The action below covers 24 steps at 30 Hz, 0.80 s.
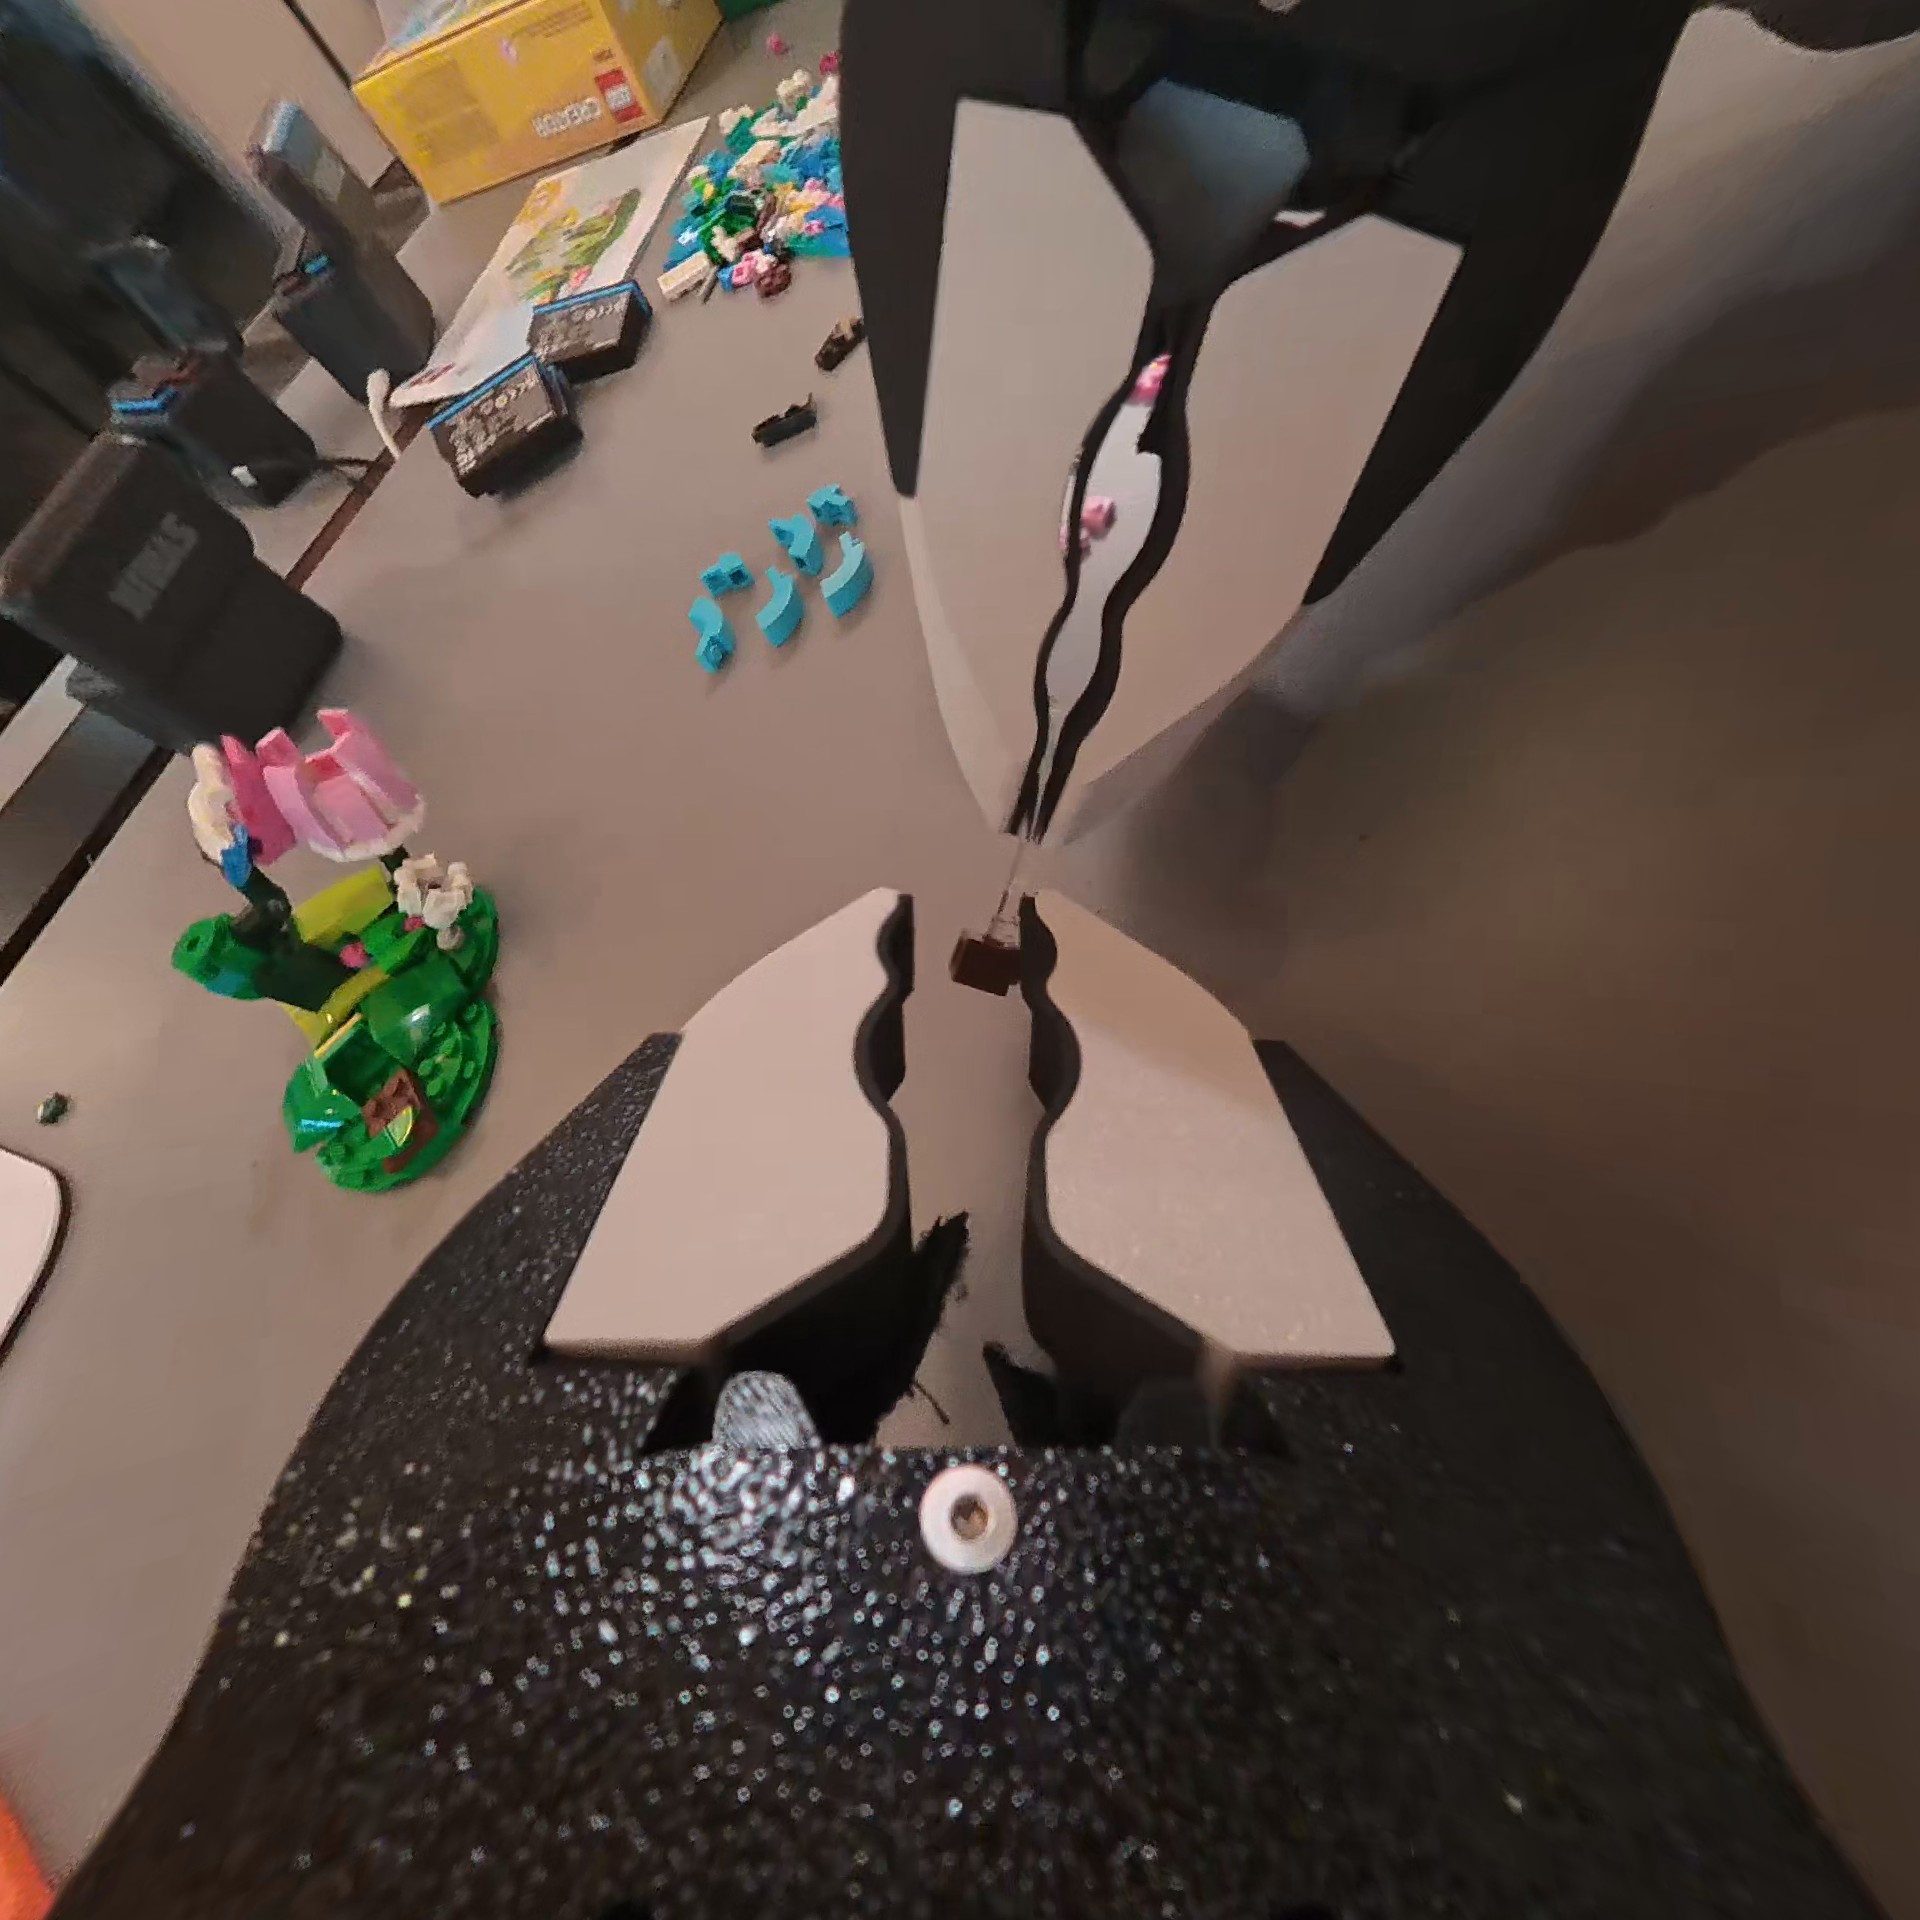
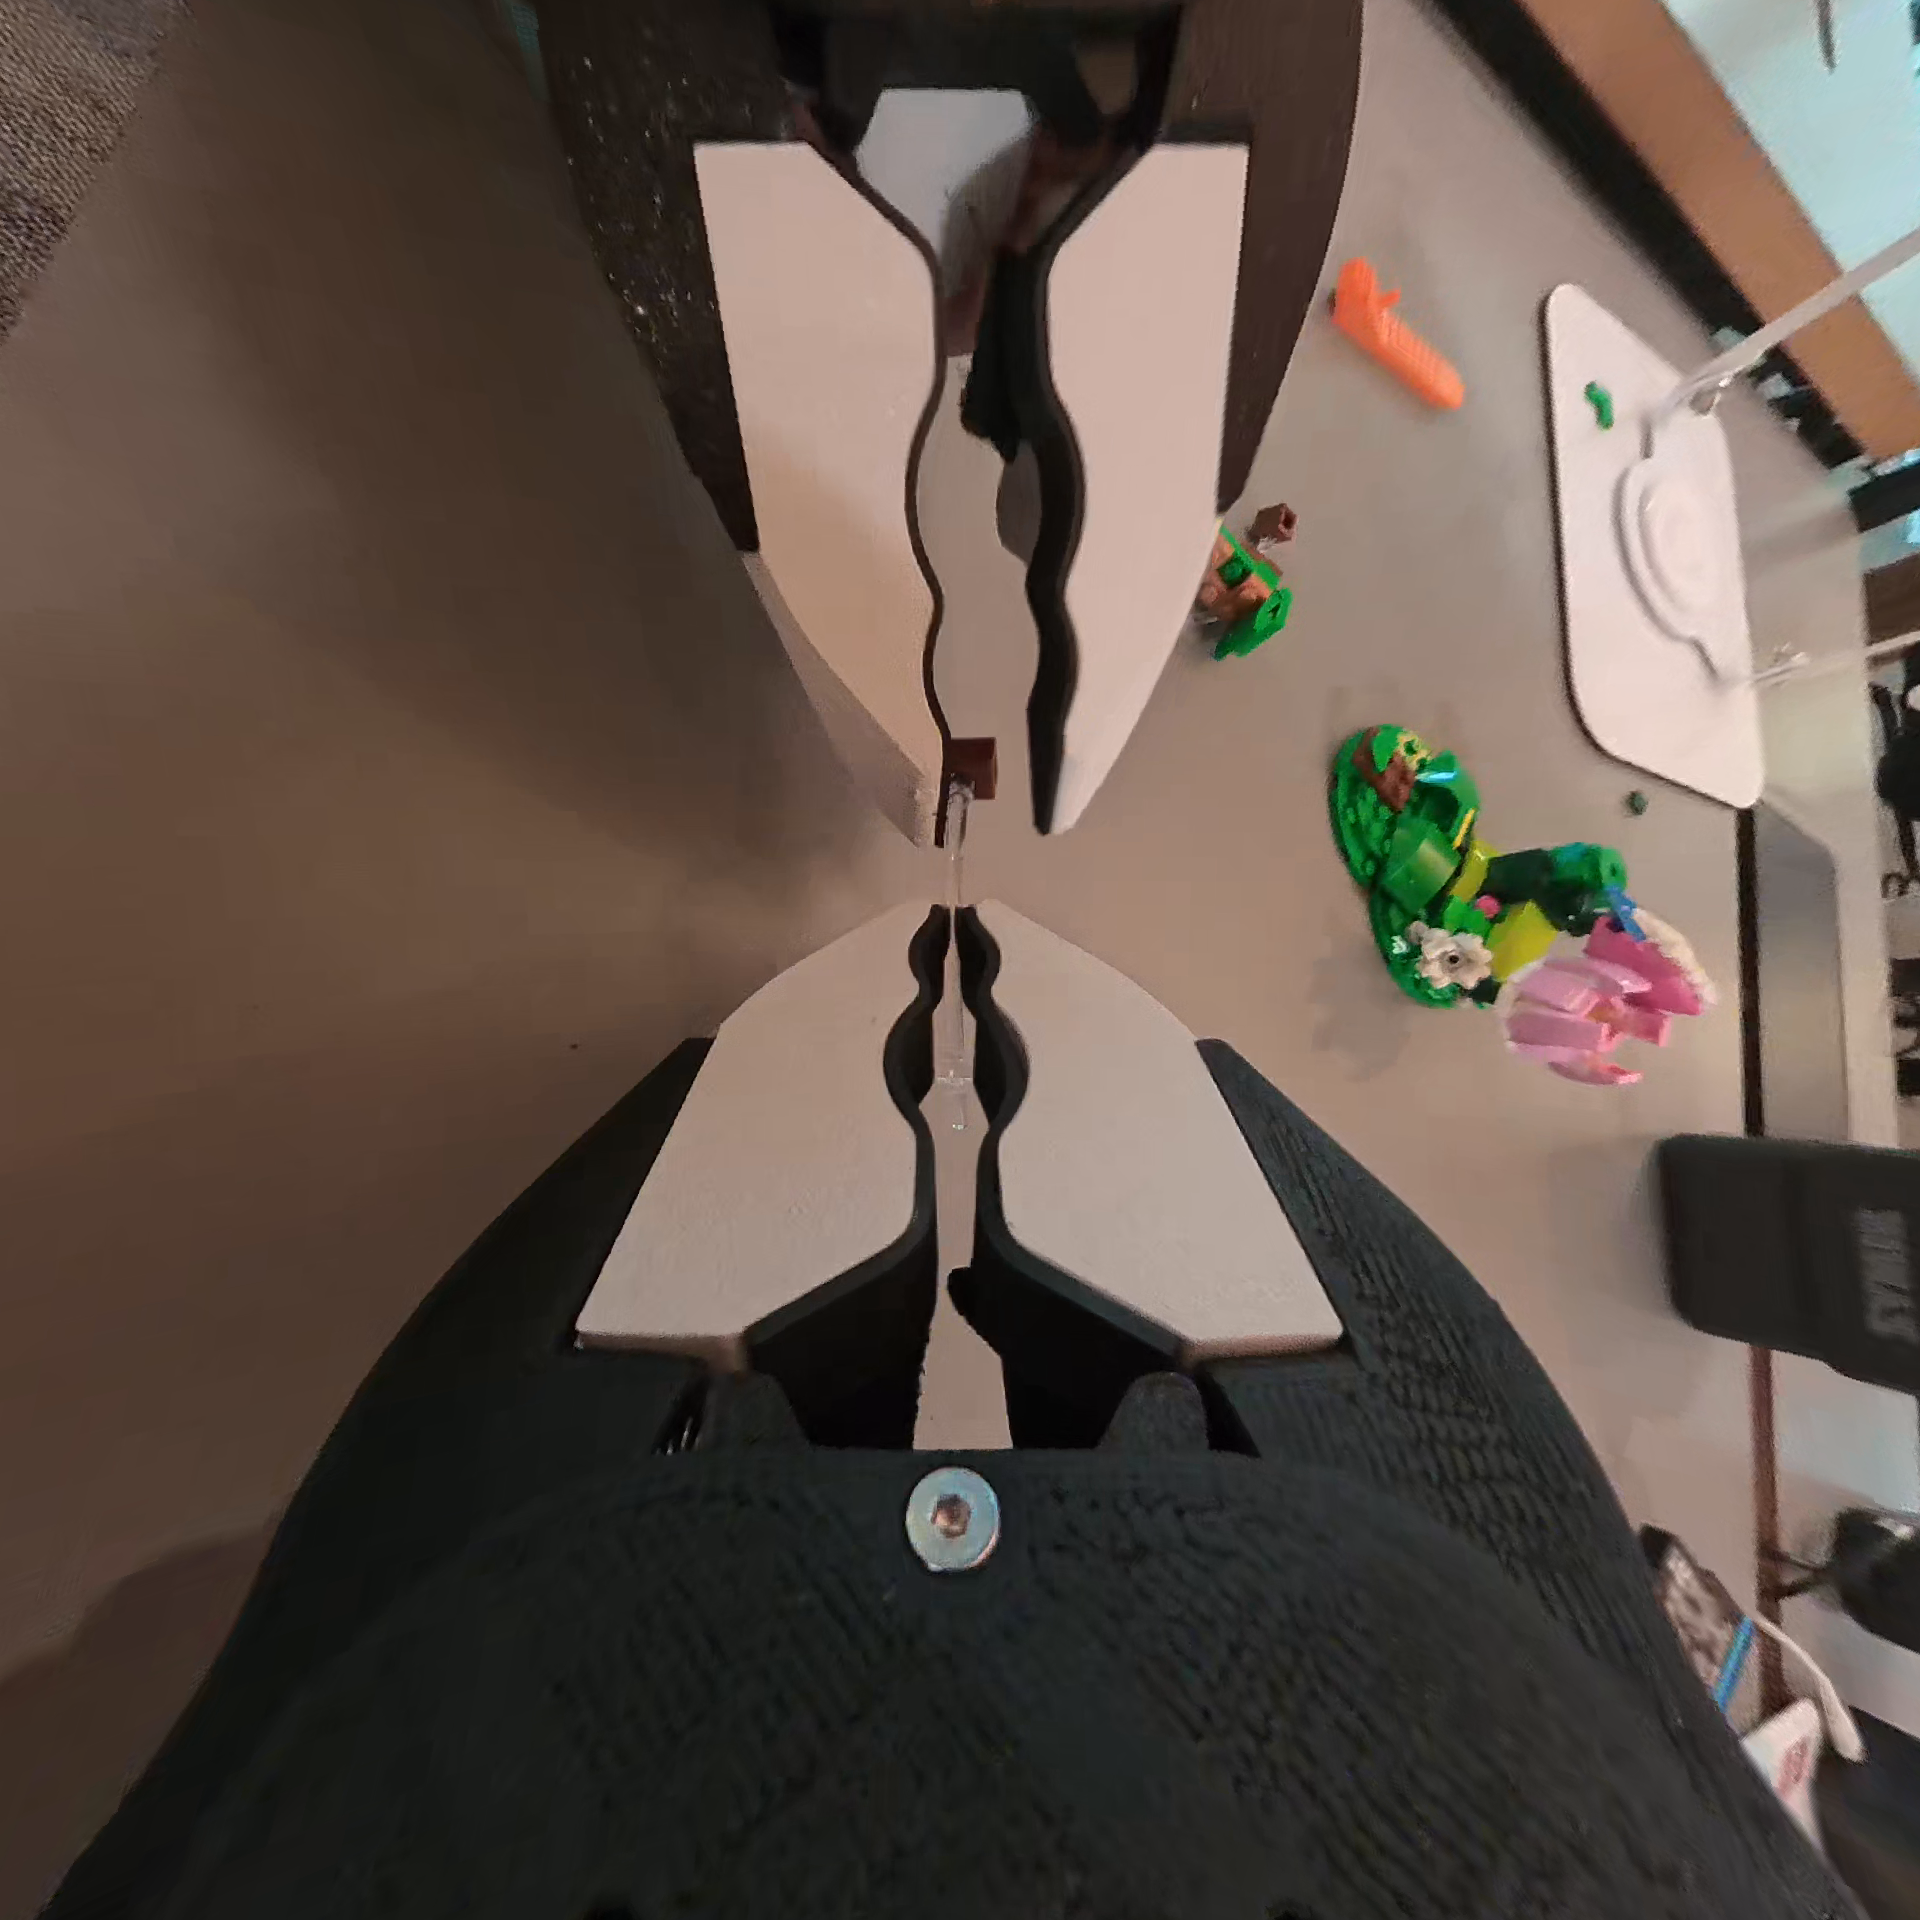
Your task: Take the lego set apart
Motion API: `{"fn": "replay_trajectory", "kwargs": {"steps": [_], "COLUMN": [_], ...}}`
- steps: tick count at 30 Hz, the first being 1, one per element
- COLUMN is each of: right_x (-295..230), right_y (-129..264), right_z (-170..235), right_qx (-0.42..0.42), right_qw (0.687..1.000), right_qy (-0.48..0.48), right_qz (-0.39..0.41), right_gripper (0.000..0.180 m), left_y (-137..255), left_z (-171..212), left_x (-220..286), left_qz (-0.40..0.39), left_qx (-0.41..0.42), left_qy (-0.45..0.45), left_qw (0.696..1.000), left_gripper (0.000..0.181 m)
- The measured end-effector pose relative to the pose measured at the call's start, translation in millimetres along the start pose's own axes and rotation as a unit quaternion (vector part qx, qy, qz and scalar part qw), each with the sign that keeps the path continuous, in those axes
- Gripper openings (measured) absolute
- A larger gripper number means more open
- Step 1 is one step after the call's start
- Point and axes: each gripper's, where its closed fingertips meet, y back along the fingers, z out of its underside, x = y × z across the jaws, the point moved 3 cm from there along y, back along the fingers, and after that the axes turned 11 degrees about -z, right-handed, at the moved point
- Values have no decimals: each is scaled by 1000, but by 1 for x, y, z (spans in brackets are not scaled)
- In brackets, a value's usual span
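Two tiny, light parts: right gripper (image 2: 953,914) clamps the slippery clear rod (image 2: 954,1029); left gripper (image 1: 966,914) stands apart around the brown brick (image 1: 984,961)

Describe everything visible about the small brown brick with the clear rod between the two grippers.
The small dark brown square brick sits on one end of a thin clear plastic rod and is held in the air above the grey table. The right gripper is shut on the rod's other end. The brick lies between the open fingertips of the left gripper, near one finger; whether it touches cannot be told. It looks like glossy plastic and is slightly tilted.
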Motion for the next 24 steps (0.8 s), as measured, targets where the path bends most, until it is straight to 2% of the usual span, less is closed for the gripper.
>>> {"fn": "replay_trajectory", "kwargs": {"steps": [1,3,5,9,12,14,17,20,24], "right_x": [-1,-1,-1,-5,-9,-13,-20,-28,-37], "right_y": [2,5,7,12,16,20,31,45,54], "right_z": [-1,-1,-2,-4,-8,-11,-21,-35,-47], "right_qx": [4,10,17,47,70,88,140,224,284], "right_qw": [1000,1000,1000,999,998,996,990,974,955], "right_qy": [3,4,1,-11,-4,4,-2,-25,-38], "right_qz": [1,2,0,-17,-9,0,-2,-35,-80], "right_gripper": [0,1,1,1,1,1,1,1,1], "left_y": [0,0,1,8,13,19,30,46,59], "left_z": [-1,-3,-6,-12,-16,-20,-30,-47,-56], "left_x": [2,4,4,6,10,12,15,19,24], "left_qz": [4,4,-4,5,28,65,126,199,260], "left_qx": [3,6,16,34,54,80,142,218,280], "left_qy": [-7,-22,-38,-52,-19,36,114,177,204], "left_qw": [1000,1000,999,998,998,994,975,939,902], "left_gripper": [17,24,12,11,11,11,10,10,9]}}
